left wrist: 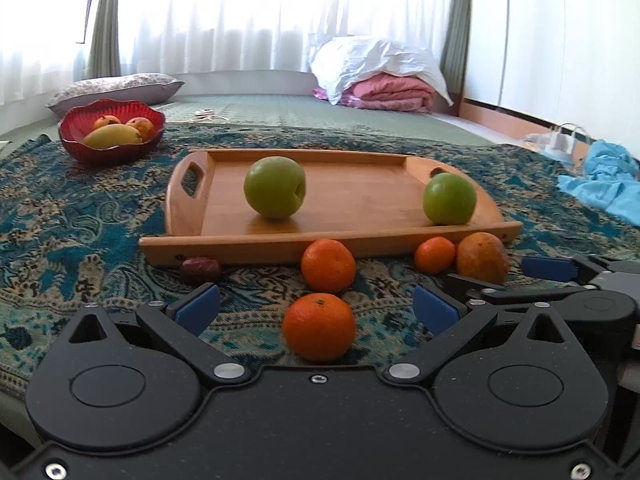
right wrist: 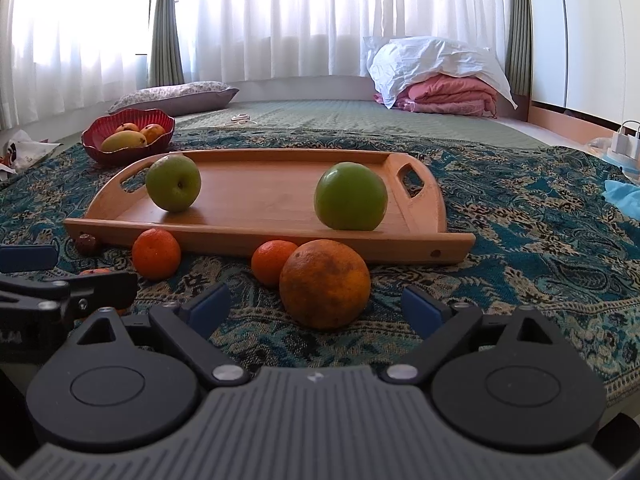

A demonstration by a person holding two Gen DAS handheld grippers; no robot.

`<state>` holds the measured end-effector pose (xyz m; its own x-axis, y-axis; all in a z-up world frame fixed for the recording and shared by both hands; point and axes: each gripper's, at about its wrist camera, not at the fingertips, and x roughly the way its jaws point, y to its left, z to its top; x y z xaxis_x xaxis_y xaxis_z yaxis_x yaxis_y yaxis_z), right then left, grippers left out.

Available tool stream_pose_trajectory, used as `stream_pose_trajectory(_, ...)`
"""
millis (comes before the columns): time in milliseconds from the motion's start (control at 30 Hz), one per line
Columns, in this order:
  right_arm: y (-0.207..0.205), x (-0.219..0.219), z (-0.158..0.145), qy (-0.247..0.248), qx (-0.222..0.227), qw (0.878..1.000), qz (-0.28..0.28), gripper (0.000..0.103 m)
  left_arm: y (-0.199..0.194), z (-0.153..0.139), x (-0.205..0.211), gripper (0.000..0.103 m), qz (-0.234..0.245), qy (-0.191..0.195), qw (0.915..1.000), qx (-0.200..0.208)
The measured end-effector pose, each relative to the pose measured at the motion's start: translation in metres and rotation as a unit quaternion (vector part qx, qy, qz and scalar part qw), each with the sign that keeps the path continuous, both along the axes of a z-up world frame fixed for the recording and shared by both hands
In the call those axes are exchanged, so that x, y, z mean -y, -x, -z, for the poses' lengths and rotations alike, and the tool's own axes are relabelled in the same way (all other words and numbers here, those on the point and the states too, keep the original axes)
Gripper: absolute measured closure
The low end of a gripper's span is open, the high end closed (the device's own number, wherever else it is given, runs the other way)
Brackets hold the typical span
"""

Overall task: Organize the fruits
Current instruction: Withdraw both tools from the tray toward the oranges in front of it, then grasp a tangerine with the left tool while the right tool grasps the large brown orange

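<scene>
we are holding both grippers spread, left gripper (left wrist: 316,308) around a smooth round tangerine (left wrist: 319,327), right gripper (right wrist: 316,306) flanking a blotchy orange (right wrist: 324,283); glossy green apples (right wrist: 350,196) are sitting at twelve o'clock on the bamboo tray (right wrist: 264,240).

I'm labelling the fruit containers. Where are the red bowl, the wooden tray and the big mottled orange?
red bowl (left wrist: 80,148), left wrist view, front wall.
wooden tray (left wrist: 256,246), left wrist view, front rim.
big mottled orange (right wrist: 324,284), right wrist view, centre of peel.

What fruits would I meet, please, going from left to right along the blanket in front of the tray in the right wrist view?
Dark red fruit → left tangerine → second tangerine → large blotchy orange, which lies between the open fingers of the right gripper.
</scene>
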<state>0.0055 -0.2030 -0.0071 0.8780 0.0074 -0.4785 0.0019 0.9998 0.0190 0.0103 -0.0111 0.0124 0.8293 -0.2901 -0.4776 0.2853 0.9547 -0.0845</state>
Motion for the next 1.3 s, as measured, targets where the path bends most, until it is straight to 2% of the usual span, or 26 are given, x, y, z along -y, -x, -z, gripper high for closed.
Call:
stream_pose_trajectory(133, 0.001, 0.000, 0.001, -0.011, -0.004, 1.000, 0.001, 0.010, 0.005, 0.000, -0.002, 0.003, 0.011, 0.014, 0.9998, -0.001)
stream_pose_trajectory(233, 0.001, -0.002, 0.002, -0.012, -0.005, 1.000, 0.003, 0.012, 0.007, 0.001, 0.000, 0.009, 0.014, 0.007, 0.9999, -0.002)
stream_pose_trajectory(400, 0.002, -0.002, 0.001, -0.005, -0.001, 1.000, 0.008, 0.017, 0.008, 0.005, 0.000, 0.029, 0.017, 0.005, 0.9998, -0.013)
stream_pose_trajectory(600, 0.001, 0.000, 0.000, -0.010, -0.003, 1.000, 0.013, 0.025, 0.007, 0.009, -0.001, 0.043, 0.009, -0.002, 0.9996, -0.027)
stream_pose_trajectory(800, 0.001, -0.001, 0.001, -0.008, -0.004, 1.000, 0.014, 0.034, 0.007, 0.010, -0.002, 0.052, 0.007, 0.002, 0.9994, -0.034)
stream_pose_trajectory(1067, 0.000, -0.001, 0.001, -0.010, -0.005, 1.000, 0.016, 0.038, 0.006, 0.011, 0.002, 0.058, 0.007, -0.008, 0.9994, -0.032)
stream_pose_trajectory(1300, -0.004, 0.001, 0.003, -0.017, -0.009, 1.000, 0.022, 0.049, 0.002, 0.011, 0.001, 0.065, 0.004, -0.015, 0.9993, -0.033)
